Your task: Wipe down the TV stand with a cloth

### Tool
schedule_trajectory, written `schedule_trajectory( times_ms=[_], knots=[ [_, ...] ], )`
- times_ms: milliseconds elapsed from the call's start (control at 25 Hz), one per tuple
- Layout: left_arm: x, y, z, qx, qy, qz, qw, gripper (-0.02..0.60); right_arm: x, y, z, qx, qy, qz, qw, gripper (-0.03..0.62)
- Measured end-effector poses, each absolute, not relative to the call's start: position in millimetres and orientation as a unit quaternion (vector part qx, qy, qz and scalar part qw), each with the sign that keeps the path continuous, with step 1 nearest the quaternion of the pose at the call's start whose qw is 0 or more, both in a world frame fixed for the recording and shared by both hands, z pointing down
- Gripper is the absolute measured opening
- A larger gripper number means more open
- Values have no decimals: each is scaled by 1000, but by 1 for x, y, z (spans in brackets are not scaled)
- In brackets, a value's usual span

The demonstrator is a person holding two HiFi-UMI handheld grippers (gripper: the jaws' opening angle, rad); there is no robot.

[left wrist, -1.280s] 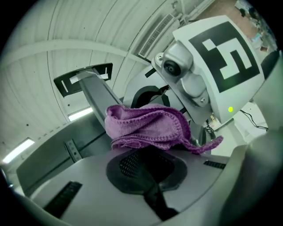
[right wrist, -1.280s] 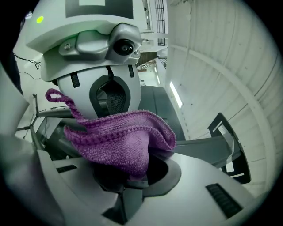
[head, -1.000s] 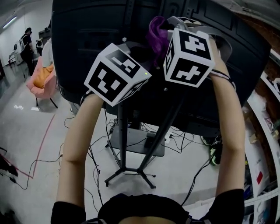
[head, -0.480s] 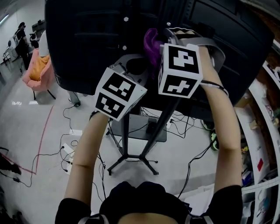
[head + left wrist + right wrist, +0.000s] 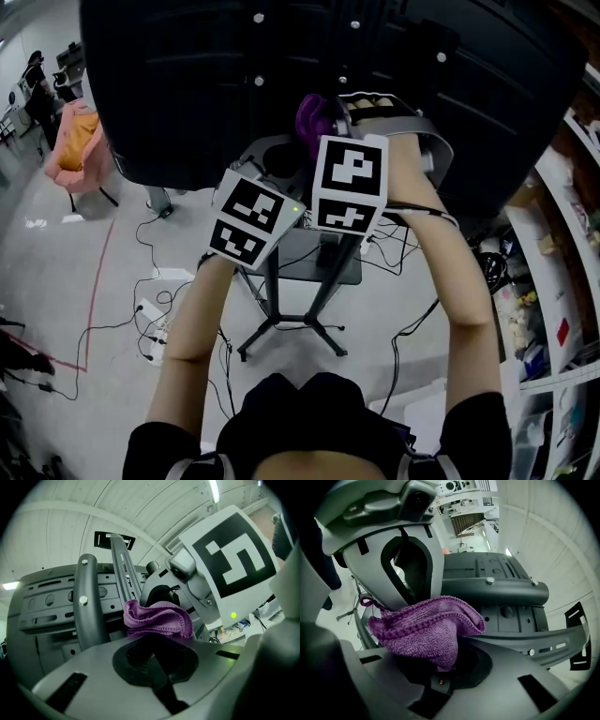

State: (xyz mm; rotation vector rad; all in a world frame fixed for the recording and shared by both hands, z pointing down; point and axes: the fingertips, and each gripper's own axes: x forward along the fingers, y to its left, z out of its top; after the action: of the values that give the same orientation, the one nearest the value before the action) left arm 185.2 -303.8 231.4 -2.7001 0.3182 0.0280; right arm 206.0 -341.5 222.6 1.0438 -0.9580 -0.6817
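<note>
The black back of the TV (image 5: 216,84) fills the top of the head view, on a grey stand with a mounting bar (image 5: 497,592) and upright (image 5: 89,602). A purple cloth (image 5: 314,117) is bunched against the mount. My right gripper (image 5: 336,120) is shut on the cloth (image 5: 424,625), which spills out over its jaws (image 5: 440,667). My left gripper (image 5: 281,159) sits close beside it on the left. Its black pads (image 5: 152,651) meet with nothing between them, and the cloth (image 5: 157,618) lies just beyond their tips.
The stand's pole (image 5: 267,291) runs down to splayed legs (image 5: 286,333) on the pale floor, with a small shelf (image 5: 323,267) partway up. Cables (image 5: 159,319) trail over the floor. A pink chair (image 5: 75,155) stands at left, cluttered shelves (image 5: 562,319) at right.
Both grippers have drawn closer together and shifted lower in the head view as the head moved. The cloth has stayed in the right gripper at the mount.
</note>
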Motion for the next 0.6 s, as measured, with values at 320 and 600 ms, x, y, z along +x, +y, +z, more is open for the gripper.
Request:
schedule_trajectory(
  times_ms=[320, 600],
  knots=[
    [184, -309, 268, -975, 122, -17, 187, 6, 206, -342, 266, 454, -454, -280, 713, 64],
    [166, -313, 269, -974, 127, -19, 188, 6, 185, -344, 264, 468, -485, -303, 674, 64]
  ],
)
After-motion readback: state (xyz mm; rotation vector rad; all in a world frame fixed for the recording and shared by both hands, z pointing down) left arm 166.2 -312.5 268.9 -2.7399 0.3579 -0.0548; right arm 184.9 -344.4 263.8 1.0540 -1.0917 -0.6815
